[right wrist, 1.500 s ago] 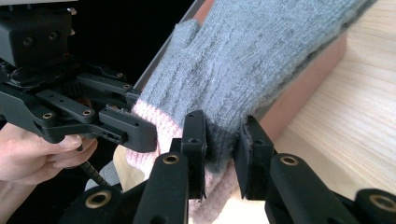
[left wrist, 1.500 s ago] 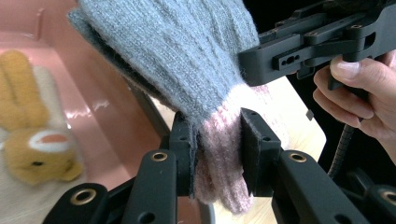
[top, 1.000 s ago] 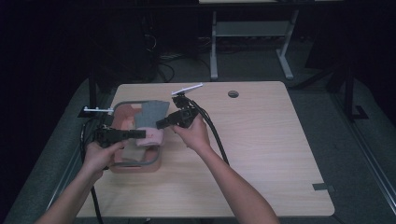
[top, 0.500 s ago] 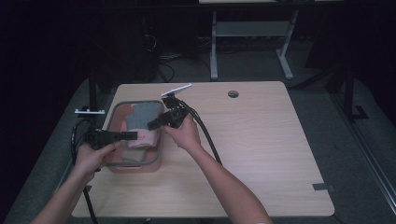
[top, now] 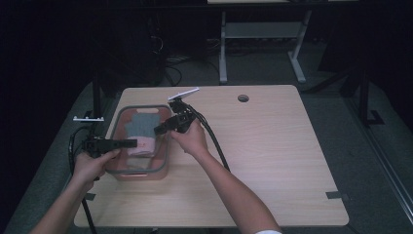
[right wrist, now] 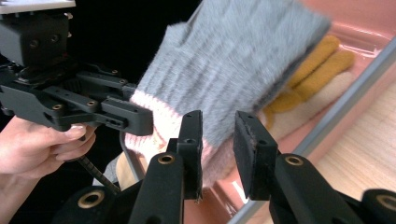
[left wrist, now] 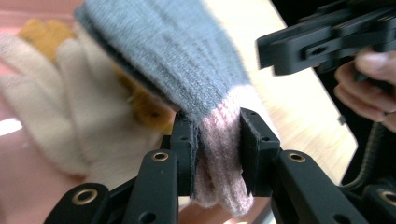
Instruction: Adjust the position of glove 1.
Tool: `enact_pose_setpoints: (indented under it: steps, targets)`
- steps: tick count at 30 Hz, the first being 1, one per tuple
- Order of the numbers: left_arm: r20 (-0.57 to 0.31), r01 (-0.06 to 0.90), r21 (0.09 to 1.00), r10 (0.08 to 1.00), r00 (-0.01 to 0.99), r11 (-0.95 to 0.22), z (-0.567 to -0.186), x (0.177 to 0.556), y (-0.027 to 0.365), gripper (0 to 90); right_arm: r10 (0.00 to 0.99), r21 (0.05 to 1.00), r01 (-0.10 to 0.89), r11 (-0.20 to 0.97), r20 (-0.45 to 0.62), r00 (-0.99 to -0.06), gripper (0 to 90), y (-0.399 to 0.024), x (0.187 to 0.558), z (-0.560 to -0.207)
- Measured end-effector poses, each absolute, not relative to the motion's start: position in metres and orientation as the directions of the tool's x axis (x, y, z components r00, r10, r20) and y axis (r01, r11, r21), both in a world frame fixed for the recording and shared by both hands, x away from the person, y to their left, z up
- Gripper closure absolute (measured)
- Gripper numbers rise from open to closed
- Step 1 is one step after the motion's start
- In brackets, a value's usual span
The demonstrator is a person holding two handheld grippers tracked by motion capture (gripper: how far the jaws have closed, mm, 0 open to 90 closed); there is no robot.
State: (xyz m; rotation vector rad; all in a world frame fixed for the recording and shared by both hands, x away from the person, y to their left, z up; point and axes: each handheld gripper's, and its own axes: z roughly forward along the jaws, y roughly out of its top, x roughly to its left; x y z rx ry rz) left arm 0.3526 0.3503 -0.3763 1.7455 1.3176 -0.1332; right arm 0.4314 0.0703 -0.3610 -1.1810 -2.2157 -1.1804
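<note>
Counter (top: 272, 161): pale wood; far edge lost in dark.
Bin (top: 165, 158): pink, grey-rimmed, left of centre in high view; could tip if yanked.
Sock (left wrist: 187, 70): grey with pink cuff, lifted over bin; may slip or stretch.
Gloves (left wrist: 70, 107): cream and mustard beneath; count unclear.
Left claw (left wrist: 217, 156): clenched on sock cuff.
Right claw (right wrist: 217, 140): spread apart around sock, contact unclear.

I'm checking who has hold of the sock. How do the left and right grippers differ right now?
The left gripper is clamped on the grey-and-pink sock at its pink end, whereas the right gripper is open, its jaws apart and gripping nothing. The left reaches in from the pink bin's near-left side, the right from its table side. Both are black, hand-held and point at the sock.
</note>
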Motion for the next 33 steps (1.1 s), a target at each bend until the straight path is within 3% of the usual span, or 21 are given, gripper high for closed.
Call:
enact_pose_setpoints:
  steps: [16, 26, 33]
  targets:
    - [-0.468, 0.848, 0.524, 0.805, 0.365, -0.079, -0.394, 0.364, 0.352, 66.7, 0.512, 0.519, 0.79, 0.325, 0.605, -0.609, 71.8, 0.064, 0.427, -0.355]
    - [-0.402, 0.851, 0.518, 0.851, 0.337, -0.092, -0.389, 0.366, 0.353, 50.2, 0.521, 0.525, 0.787, 0.325, 0.595, -0.612, 71.0, 0.058, 0.423, -0.352]
    - [-0.369, 0.835, 0.543, 0.866, 0.337, -0.094, -0.379, 0.366, 0.356, 45.3, 0.531, 0.522, 0.791, 0.319, 0.593, -0.605, 67.3, 0.049, 0.423, -0.353]
